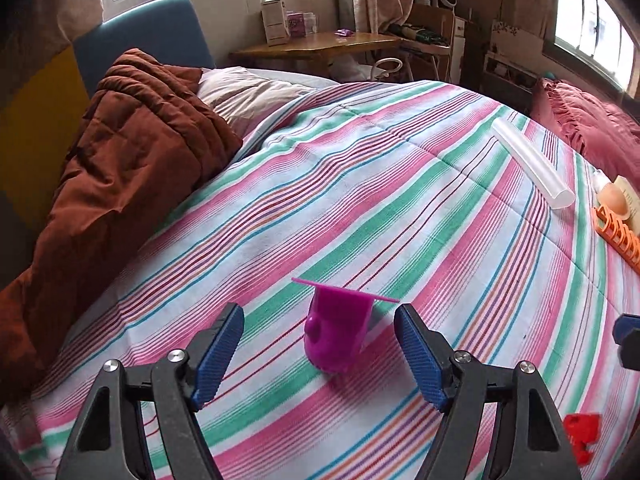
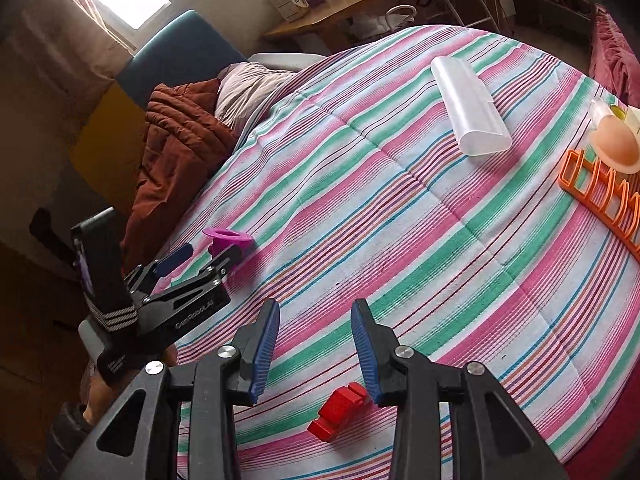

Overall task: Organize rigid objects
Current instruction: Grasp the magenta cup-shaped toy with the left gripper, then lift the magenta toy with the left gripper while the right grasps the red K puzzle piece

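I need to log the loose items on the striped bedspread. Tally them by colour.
Magenta: 1, flanged plastic piece
Red: 1, notched plastic block
Clear: 2, long frosted plastic case; small bottle, partly hidden
Orange: 1, slotted plastic rack
Peach: 1, rounded egg-like piece
Total: 6

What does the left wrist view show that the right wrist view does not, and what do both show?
Only the left wrist view: the left gripper from behind, open, pads either side of the purple piece without touching it. Only the right wrist view: the right gripper with nothing between its pads. Both: red block, clear case, orange rack, striped bedcover.
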{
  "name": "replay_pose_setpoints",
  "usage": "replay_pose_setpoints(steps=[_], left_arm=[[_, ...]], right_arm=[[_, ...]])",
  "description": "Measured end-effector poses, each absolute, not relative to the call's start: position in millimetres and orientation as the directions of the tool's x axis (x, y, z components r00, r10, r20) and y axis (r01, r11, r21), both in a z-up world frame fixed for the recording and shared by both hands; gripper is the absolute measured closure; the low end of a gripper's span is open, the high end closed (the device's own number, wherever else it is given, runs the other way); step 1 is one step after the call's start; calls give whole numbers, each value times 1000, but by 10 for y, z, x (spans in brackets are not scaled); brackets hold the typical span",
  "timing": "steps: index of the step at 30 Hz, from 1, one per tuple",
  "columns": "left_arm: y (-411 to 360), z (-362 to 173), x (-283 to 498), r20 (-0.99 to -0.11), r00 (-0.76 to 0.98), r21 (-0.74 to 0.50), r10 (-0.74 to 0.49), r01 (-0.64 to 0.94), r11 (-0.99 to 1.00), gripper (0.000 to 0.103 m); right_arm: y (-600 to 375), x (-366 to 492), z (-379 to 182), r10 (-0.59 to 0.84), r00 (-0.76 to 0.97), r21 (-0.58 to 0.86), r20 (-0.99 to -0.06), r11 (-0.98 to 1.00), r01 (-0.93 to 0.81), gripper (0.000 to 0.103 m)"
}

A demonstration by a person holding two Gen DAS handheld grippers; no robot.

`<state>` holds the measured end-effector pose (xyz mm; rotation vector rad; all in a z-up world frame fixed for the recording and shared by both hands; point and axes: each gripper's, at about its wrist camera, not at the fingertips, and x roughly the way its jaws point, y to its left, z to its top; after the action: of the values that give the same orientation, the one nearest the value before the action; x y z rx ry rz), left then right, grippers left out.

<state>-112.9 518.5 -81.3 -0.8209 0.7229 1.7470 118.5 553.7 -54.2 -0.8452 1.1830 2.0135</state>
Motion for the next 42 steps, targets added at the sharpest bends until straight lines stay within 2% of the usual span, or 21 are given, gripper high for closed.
replay_pose_setpoints(steps=[1, 2, 3, 4, 8, 13, 18, 24, 31, 36, 42], left_arm=[[5231, -854, -1150, -811, -234, 84, 537, -954, -288, 28], [5271, -896, -1162, -814, -233, 86, 532, -954, -286, 48], [5308, -941, -1168, -821, -245, 102, 516, -952, -289, 62], [5304, -951, -1175, -818, -247, 96, 520, -949, -300, 70], [5138, -948, -1147, -804, -236, 36, 546, -935, -352, 71], [4732, -953, -1007, -815, -280, 17, 507, -887, -462, 71], [4265, -872, -763, -820, -341, 35, 460, -832, -554, 71], [3689, -602, -489, -796, -365, -22, 483, -780, -626, 71], [3046, -297, -216, -768, -381, -71, 515, -749, -659, 71], [2667, -103, -84, -742, -406, -89, 533, -729, -679, 71], [2320, 64, 97, -710, -428, -86, 559, -735, -673, 71]], right_arm=[[5540, 1184, -544, 203, -585, 485, -785, -384, -786, 66], [5539, 1179, -547, 200, -586, 487, -785, -385, -784, 66], [5541, 1175, -551, 196, -587, 487, -786, -388, -782, 66], [5541, 1175, -556, 194, -588, 488, -785, -389, -781, 66], [5559, 1194, -591, 185, -586, 494, -789, -376, -784, 66], [5570, 1207, -616, 172, -589, 501, -790, -373, -781, 66], [5567, 1139, -768, 66, -573, 512, -817, -375, -773, 66], [5516, 1051, -940, -31, -521, 491, -853, -388, -780, 66], [5408, 1006, -954, -27, -464, 431, -885, -424, -797, 66], [5354, 1071, -783, 119, -420, 329, -900, -449, -831, 66], [5282, 1107, -783, 24, -451, 398, -892, -431, -810, 66]])
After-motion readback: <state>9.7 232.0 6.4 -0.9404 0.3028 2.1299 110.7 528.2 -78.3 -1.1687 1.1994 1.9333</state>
